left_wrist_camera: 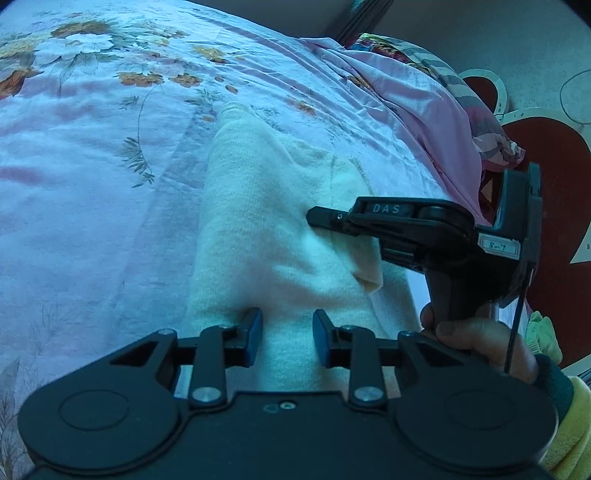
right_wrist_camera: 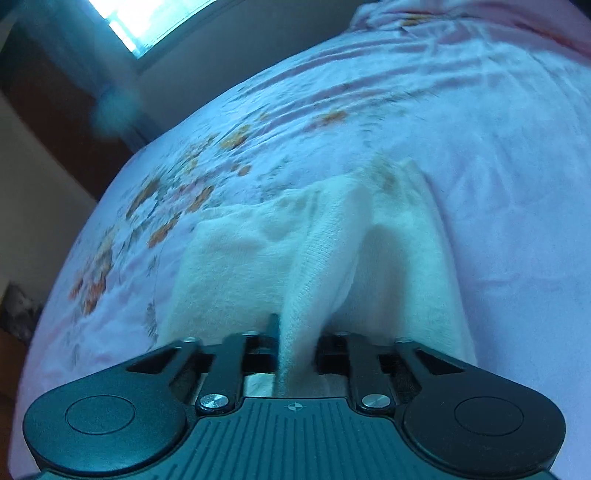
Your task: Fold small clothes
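A cream knitted garment [left_wrist_camera: 266,206] lies lengthwise on a pink floral bedsheet [left_wrist_camera: 92,192]. My left gripper [left_wrist_camera: 287,336] is open, its blue-padded fingers [left_wrist_camera: 253,334] resting over the garment's near end without pinching it. My right gripper [left_wrist_camera: 325,218] comes in from the right, shut on a fold of the garment's right edge and lifting it slightly. In the right wrist view the right gripper [right_wrist_camera: 297,332] is shut on a raised ridge of the cream garment [right_wrist_camera: 325,243], which rises between its fingers.
A bunched floral quilt [left_wrist_camera: 443,96] lies along the bed's far right edge. A floor mat with red hearts [left_wrist_camera: 546,155] lies beyond it. A window [right_wrist_camera: 155,18] and dark wooden furniture [right_wrist_camera: 44,92] stand past the bed's far side.
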### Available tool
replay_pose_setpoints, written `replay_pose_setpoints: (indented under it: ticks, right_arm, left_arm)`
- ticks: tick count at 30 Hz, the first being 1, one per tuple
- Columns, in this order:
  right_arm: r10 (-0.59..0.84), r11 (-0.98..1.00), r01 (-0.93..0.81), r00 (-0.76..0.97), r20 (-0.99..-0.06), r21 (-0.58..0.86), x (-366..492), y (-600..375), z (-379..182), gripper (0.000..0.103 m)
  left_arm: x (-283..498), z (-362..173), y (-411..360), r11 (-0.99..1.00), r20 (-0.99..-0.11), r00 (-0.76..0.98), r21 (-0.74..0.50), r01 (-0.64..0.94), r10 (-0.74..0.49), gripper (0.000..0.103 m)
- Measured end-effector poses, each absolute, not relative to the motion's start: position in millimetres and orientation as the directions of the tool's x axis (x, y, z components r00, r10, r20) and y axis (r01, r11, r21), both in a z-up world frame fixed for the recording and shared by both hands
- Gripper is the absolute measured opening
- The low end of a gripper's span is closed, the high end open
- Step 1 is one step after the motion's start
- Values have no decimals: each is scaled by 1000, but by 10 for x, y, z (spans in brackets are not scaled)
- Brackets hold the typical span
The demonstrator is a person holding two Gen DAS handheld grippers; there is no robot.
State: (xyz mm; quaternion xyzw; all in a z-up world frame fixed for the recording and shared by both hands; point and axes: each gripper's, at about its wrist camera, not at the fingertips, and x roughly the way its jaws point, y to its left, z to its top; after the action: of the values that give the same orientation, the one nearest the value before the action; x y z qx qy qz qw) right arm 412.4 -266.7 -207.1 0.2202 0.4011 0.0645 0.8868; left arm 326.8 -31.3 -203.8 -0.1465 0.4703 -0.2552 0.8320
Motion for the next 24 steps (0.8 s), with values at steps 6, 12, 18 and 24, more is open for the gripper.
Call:
replay_pose_setpoints:
  ticks: [6,12,18,24]
  right_arm:
    - [208,965,-66,780,-590,252,3975,-2561,-1571,12]
    - [153,981,-22,695,-702,192,4147,-2887,-1795,12]
    - [153,968,35,703,-694,249,3890,-3092,-1806,17]
    - [248,940,7,672,-698,340,3193,-3092,-1657,28]
  left_arm:
    - [3265,-1999,-525,793,-681,408,-521,315,-609,25]
    - [3266,-2107,-917,783,-698,358,-523,338,-620,25]
    - [3179,-1962,-732,796,-705,378,-485,362,-600,25]
    - [3086,-1761,-388,843,-702,473,-396,363,-533,31]
